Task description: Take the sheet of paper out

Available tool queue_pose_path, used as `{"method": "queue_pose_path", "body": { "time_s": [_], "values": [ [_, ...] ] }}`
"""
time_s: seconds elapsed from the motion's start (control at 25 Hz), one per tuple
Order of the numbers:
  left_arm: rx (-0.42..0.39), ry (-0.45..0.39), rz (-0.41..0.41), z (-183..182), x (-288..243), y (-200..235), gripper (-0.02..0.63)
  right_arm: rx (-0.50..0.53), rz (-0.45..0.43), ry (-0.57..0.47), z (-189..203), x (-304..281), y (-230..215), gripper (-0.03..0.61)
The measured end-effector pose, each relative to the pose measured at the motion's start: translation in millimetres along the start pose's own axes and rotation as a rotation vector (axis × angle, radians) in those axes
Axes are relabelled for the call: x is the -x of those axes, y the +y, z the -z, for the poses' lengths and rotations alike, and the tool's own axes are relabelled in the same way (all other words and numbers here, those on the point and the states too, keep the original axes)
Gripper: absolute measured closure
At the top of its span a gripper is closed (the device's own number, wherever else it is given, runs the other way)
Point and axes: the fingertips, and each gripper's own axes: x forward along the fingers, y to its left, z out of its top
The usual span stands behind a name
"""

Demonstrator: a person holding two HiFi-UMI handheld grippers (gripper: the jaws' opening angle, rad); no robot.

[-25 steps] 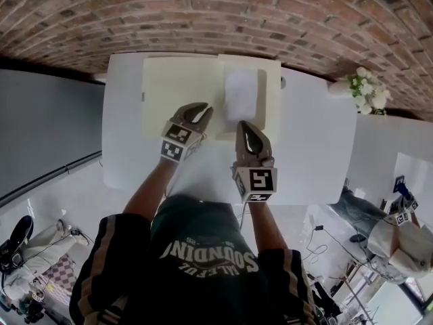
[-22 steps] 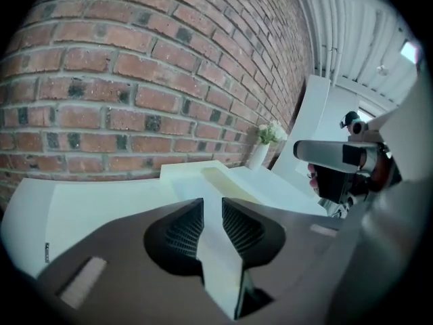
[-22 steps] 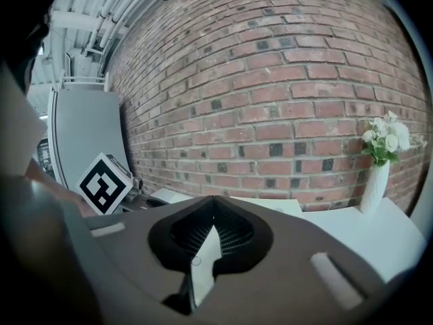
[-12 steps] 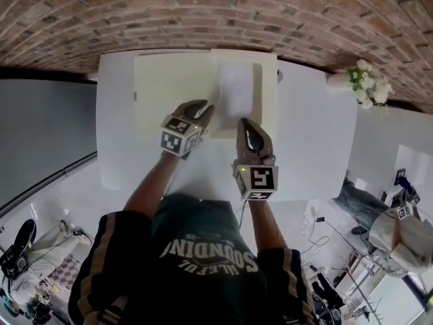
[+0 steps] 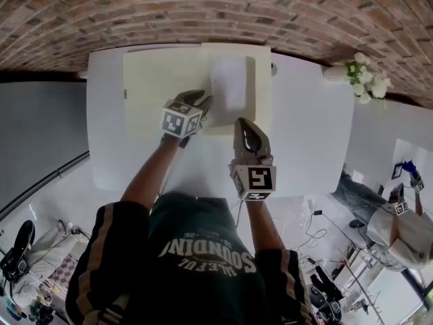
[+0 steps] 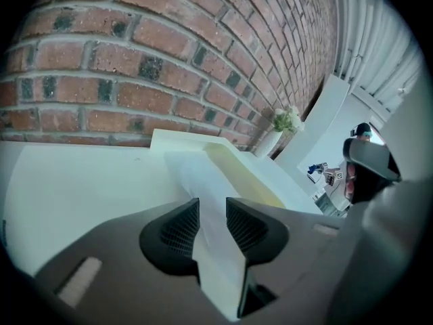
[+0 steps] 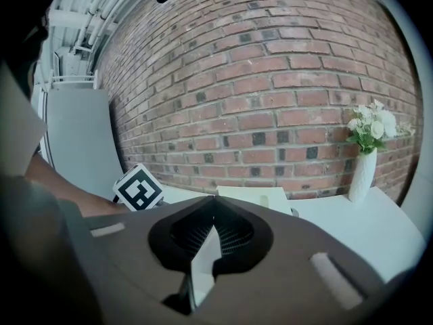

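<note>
One cream folder lies open on the white tabletop, with one sheet of paper in its right half. There are two grippers. The left gripper has jaws just opened and standing apart, the sheet showing in the gap, unpinched. The right gripper has its jaws together and empty. One vase of flowers stands by the brick wall.

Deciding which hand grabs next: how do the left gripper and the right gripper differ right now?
The dark grey left gripper has its jaws apart, having just been opening, with the white paper sheet showing in the gap, unpinched; the dark grey right gripper has its jaws shut on nothing. The left gripper reaches in over the cream open folder; the right gripper sits further back from it. Both point towards the folder.
</note>
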Motion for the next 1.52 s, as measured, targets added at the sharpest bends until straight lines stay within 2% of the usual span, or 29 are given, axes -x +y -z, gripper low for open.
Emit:
{"method": "queue_pose_path", "body": {
  "time_s": [0.24, 0.72, 0.92, 1.04, 1.16, 1.52],
  "values": [
    [0.018, 0.02, -0.005, 3.5, -14.2, 5.6, 0.479, -0.01, 0.015, 0.022, 8.7, 2.6, -10.5, 0.578],
    [0.132, 0.057, 0.024, 15.6, -52.6, 16.5, 0.48, -0.026, 0.033, 0.064, 23.0, 2.7, -22.7, 0.578],
    [0.09, 0.089, 0.002, 18.6, -58.4, 16.4, 0.5, -0.029, 0.041, 0.069, 25.9, 3.8, -26.9, 0.578],
    [0.036, 0.138, -0.053, 24.3, -61.6, 19.2, 0.534, -0.029, 0.041, 0.071, 26.1, 4.0, -26.9, 0.578],
    [0.01, 0.163, -0.109, 25.6, -63.0, 26.5, 0.6, -0.03, 0.042, 0.07, 25.4, 4.5, -26.7, 0.578],
    [0.008, 0.152, -0.103, 24.0, -60.1, 26.7, 0.603, -0.029, 0.046, 0.066, 25.2, 9.2, -25.3, 0.578]
  ]
}}
